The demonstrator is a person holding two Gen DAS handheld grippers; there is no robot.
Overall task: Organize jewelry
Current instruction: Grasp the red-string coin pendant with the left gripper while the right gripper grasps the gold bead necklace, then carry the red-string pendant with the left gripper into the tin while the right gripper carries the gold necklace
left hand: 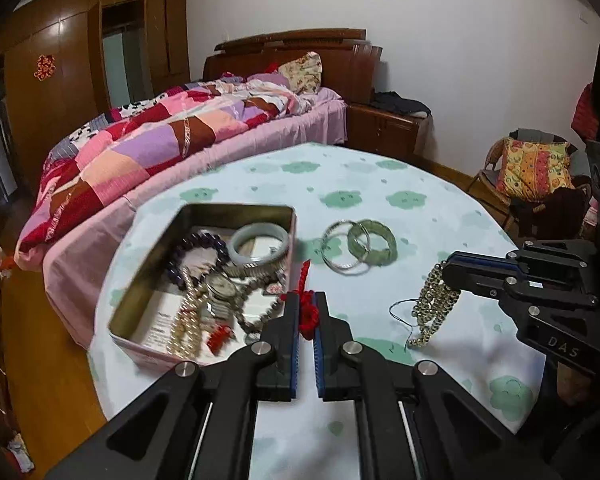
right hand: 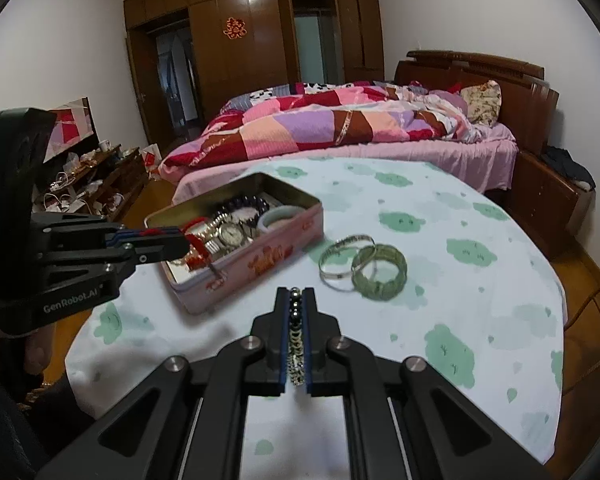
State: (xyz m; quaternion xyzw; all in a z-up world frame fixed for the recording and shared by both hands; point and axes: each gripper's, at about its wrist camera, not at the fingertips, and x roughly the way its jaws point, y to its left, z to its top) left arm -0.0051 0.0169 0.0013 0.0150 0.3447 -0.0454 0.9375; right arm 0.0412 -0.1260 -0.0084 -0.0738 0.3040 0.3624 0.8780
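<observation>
A pink tin box [left hand: 140, 280] [right hand: 260, 260] on the round table holds several pieces: a dark bead bracelet [left hand: 196, 244], a pale jade bangle [left hand: 260, 240], a watch [right hand: 232, 234] and pearl strands [left hand: 184, 320]. My left gripper [left hand: 306, 300] [right hand: 184, 242] is shut on a red knotted cord [left hand: 308, 312], held at the box's near edge. My right gripper [right hand: 296, 296] [left hand: 448, 268] is shut on a gold-and-dark bead bracelet [left hand: 432, 304] [right hand: 296, 320], hanging above the cloth. A silver bangle [left hand: 340, 252] [right hand: 336, 260] and a green jade bangle [left hand: 374, 242] [right hand: 380, 272] lie on the table.
The table wears a white cloth with green flower prints [left hand: 380, 184] [right hand: 460, 248]. A bed with a patchwork quilt [left hand: 160, 140] [right hand: 340, 124] stands just behind it. A wicker chair with a cushion [left hand: 532, 168] is at the right, and a cluttered low cabinet [right hand: 92, 184] at the left.
</observation>
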